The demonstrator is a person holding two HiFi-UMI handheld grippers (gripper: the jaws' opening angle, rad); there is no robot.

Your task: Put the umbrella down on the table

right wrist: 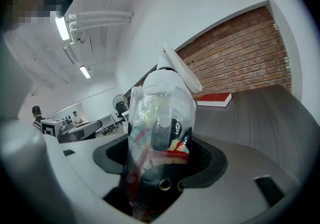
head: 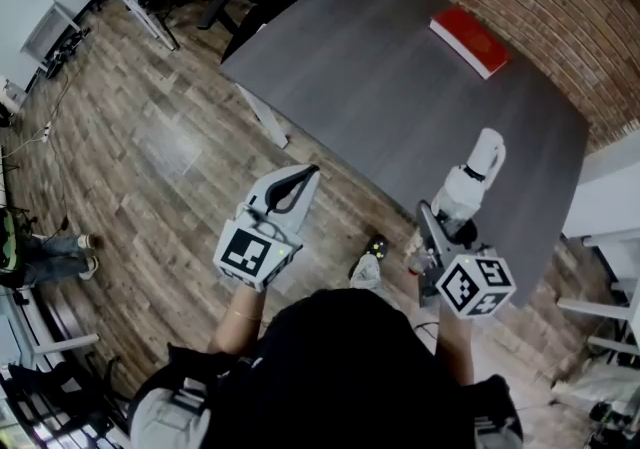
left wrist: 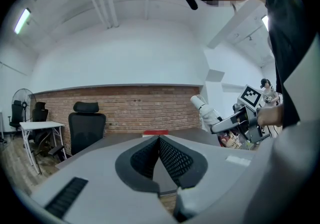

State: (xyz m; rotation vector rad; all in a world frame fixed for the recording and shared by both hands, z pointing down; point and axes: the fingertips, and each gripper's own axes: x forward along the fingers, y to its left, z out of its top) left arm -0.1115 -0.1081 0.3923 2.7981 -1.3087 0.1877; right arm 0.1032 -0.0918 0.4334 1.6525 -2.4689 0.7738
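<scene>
Handling of the umbrella (head: 470, 182) looked easy to me: it was a short folded one, probably light, with a stiff shaft inside and soft cloth around it. The clear plastic sleeve (right wrist: 162, 118) over the cloth seemed smooth and slippery, so I judged that the bundle could slide inside the sleeve if the grip was weak. The best place to take it was the thick middle of the folded part, where the cloth gives a little under the pads; the hard white handle (head: 487, 152) was round and would turn more easily.

The right gripper (head: 440, 222) had it just there. Its fingers (right wrist: 204, 154) stood quite wide but were closed on the wrapped bundle, which filled the space between them. The left gripper (head: 300, 182), at the centre left of the head view, had its fingers (left wrist: 175, 160) together at the tips, and they held nothing.

The umbrella was in the lower right of the head view, held in the air over the near edge of the dark grey counter (head: 380, 77), with the handle pointing to the upper right. Through the sleeve the cloth showed red, yellow and pale stripes. A red book (head: 470, 40) lay at the counter's far side, well apart.
</scene>
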